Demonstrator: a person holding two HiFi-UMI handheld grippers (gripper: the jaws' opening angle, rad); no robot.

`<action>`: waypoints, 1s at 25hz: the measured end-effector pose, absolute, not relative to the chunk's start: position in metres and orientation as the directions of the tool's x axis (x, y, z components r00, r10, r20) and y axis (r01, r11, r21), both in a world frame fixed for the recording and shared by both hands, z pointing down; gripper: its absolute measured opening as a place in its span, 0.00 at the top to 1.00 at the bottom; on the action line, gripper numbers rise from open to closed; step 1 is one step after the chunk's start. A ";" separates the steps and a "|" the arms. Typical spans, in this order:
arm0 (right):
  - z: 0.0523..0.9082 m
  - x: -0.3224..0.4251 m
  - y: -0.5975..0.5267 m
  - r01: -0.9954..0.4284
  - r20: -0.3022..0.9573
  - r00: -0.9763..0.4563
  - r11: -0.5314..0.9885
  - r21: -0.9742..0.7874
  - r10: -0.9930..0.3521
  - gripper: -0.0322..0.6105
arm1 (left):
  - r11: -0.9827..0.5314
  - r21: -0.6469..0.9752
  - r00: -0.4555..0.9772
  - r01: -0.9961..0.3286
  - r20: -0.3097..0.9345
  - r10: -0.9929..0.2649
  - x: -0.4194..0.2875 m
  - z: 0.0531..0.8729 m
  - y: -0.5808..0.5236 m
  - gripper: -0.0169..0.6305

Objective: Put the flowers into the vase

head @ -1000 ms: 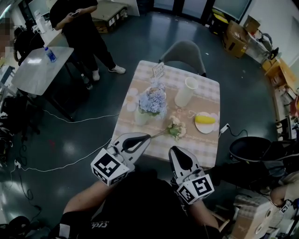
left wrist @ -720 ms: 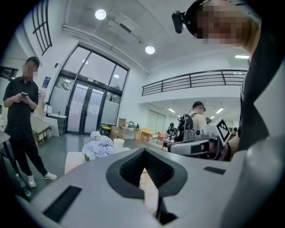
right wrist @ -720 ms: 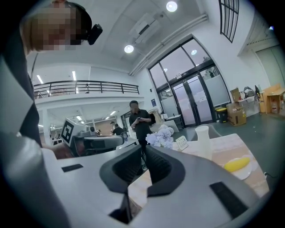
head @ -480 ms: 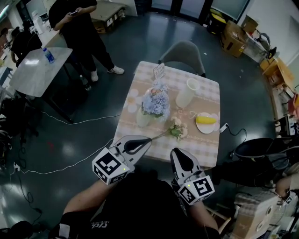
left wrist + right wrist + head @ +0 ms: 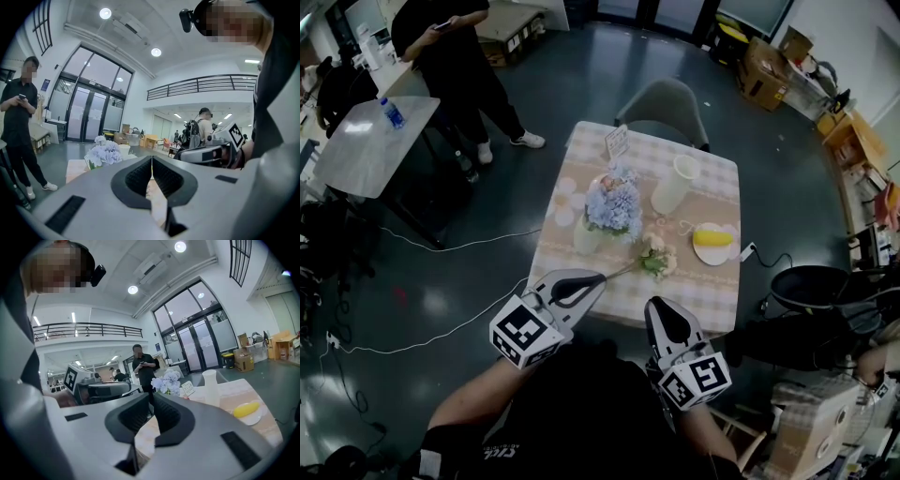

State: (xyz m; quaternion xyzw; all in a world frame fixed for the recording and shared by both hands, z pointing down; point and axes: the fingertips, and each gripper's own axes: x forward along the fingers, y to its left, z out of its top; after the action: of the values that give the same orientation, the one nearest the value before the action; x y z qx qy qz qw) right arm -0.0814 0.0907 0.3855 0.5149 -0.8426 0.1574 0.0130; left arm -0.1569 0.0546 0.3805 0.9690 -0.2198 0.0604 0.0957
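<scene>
A cream flower (image 5: 654, 256) lies on the checked table (image 5: 712, 291), its thin stem (image 5: 623, 270) running toward the front left. A pale vase (image 5: 586, 236) holds blue hydrangeas (image 5: 611, 208); the same blooms (image 5: 105, 153) show in the left gripper view. A tall white vase (image 5: 673, 185) stands behind it. My left gripper (image 5: 602, 277) is shut, with its tip at the stem's end in the head view. Whether it grips the stem I cannot tell. My right gripper (image 5: 659, 307) hovers shut and empty at the table's front edge.
A plate (image 5: 713, 255) with a yellow item (image 5: 712, 240) sits right of the flower, and a small card (image 5: 618, 141) stands at the back. A grey chair (image 5: 667, 105) is behind the table. A person in black (image 5: 459, 56) stands at the far left by a white side table (image 5: 370, 141). Cables cross the floor.
</scene>
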 end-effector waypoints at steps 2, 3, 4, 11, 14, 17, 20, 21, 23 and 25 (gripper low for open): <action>0.388 -0.080 0.090 -0.877 0.192 -0.460 0.410 -0.251 -0.867 0.87 | -0.885 0.168 0.898 -0.433 0.167 -0.408 -0.156 0.386 0.054 0.96; 0.389 -0.080 0.089 -0.880 0.196 -0.455 0.403 -0.252 -0.869 0.87 | -0.886 0.177 0.900 -0.428 0.170 -0.401 -0.156 0.390 0.054 0.95; 0.391 -0.080 0.089 -0.883 0.201 -0.449 0.397 -0.253 -0.871 0.87 | -0.887 0.186 0.903 -0.422 0.175 -0.393 -0.156 0.395 0.055 0.95; 0.399 -0.089 0.091 -0.896 0.233 -0.418 0.356 -0.264 -0.878 0.87 | -0.896 0.224 0.915 -0.384 0.222 -0.337 -0.157 0.418 0.060 0.91; 0.401 -0.094 0.091 -0.900 0.248 -0.409 0.343 -0.270 -0.878 0.87 | -0.900 0.223 0.917 -0.374 0.234 -0.323 -0.156 0.432 0.057 0.84; 0.406 -0.096 0.090 -0.900 0.264 -0.412 0.344 -0.268 -0.872 0.87 | -0.904 0.215 0.915 -0.369 0.258 -0.311 -0.151 0.442 0.053 0.84; 0.415 -0.089 0.091 -0.900 0.279 -0.410 0.337 -0.277 -0.868 0.87 | -0.903 0.222 0.909 -0.369 0.292 -0.299 -0.143 0.456 0.053 0.84; 0.416 -0.085 0.092 -0.900 0.279 -0.410 0.335 -0.280 -0.868 0.87 | -0.901 0.228 0.904 -0.370 0.310 -0.293 -0.140 0.462 0.054 0.84; 0.414 -0.078 0.094 -0.896 0.269 -0.417 0.342 -0.284 -0.868 0.87 | -0.897 0.222 0.891 -0.382 0.345 -0.294 -0.135 0.477 0.053 0.83; 0.411 -0.068 0.096 -0.892 0.260 -0.424 0.351 -0.283 -0.868 0.87 | -0.893 0.207 0.879 -0.399 0.365 -0.308 -0.127 0.487 0.049 0.83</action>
State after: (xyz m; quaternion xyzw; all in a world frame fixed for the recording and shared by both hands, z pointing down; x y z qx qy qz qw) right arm -0.0682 0.0961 0.4114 0.5357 -0.8214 0.1932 0.0322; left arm -0.1273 0.0490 0.4868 0.9591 -0.1842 0.1636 0.1393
